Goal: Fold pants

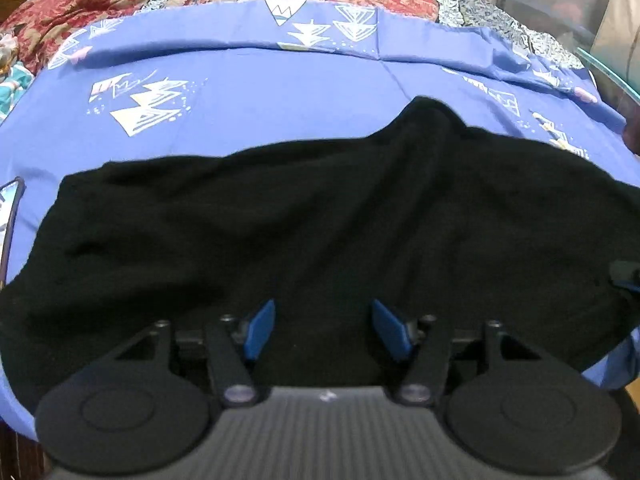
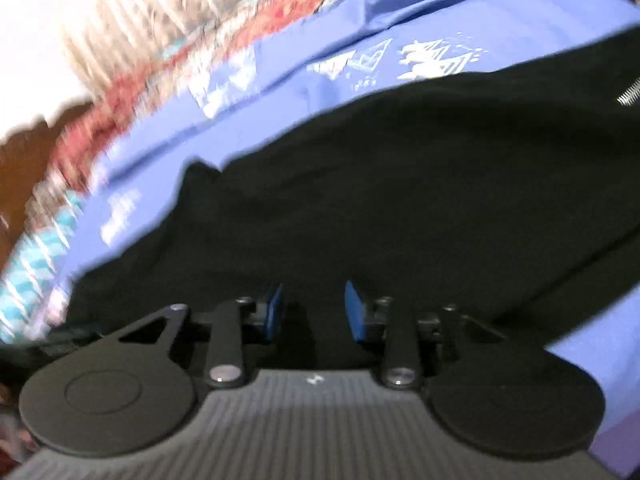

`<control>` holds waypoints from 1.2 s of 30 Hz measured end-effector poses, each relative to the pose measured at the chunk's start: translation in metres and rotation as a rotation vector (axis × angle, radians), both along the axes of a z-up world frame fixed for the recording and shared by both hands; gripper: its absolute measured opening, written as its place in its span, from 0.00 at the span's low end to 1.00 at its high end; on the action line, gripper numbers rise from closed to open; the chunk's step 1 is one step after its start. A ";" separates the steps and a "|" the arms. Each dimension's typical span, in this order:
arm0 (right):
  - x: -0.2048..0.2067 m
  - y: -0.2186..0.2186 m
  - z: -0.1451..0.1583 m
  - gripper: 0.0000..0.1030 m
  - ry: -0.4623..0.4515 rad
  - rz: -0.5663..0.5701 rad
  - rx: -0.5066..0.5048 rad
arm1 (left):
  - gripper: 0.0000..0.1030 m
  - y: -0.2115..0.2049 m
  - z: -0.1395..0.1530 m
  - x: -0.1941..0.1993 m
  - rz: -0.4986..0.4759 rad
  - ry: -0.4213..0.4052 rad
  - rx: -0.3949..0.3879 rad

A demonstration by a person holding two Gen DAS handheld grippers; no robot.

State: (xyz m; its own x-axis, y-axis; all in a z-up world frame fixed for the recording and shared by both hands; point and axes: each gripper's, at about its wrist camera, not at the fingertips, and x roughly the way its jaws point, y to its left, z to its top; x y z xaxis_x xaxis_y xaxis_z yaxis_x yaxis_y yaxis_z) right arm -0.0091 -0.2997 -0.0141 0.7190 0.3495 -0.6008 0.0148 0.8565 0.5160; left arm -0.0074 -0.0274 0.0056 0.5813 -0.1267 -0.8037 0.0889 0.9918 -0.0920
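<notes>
Black pants [image 1: 320, 220] lie under both downward-tilted tools: left hand-held gripper [image 1: 323, 330] gapes empty, right hand-held gripper [image 2: 314, 312] narrower, empty.

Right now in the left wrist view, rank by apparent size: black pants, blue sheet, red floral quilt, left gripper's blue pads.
1. black pants, filling most of the frame, partly because they are nearest.
2. blue sheet, though the pants hide much of it, so its place against the pants is unsure.
3. red floral quilt, farther off.
4. blue pads.

Black pants [image 1: 320, 216] lie spread, slightly rumpled, perhaps folded once, on the blue sheet [image 1: 280, 92].
</notes>
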 end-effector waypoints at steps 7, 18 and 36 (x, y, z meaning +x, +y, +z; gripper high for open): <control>-0.051 -0.103 0.029 0.39 -0.191 -0.315 0.047 | 0.57 -0.019 0.039 0.001 -0.064 -0.066 -0.125; -0.093 -0.208 -0.011 0.45 -0.174 -0.688 0.204 | 0.57 -0.081 0.032 0.012 -0.185 0.028 -0.132; -0.033 -0.155 0.074 0.18 -0.334 -0.303 -0.022 | 0.54 -0.043 0.047 0.022 -0.028 0.033 -0.282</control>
State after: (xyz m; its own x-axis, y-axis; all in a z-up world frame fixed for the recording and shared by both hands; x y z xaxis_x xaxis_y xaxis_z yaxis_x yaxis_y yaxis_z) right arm -0.0421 -0.4550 0.0598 0.9427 0.0829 -0.3233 0.1025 0.8499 0.5169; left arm 0.0148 -0.0707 0.0523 0.5484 -0.3639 -0.7529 0.1084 0.9237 -0.3674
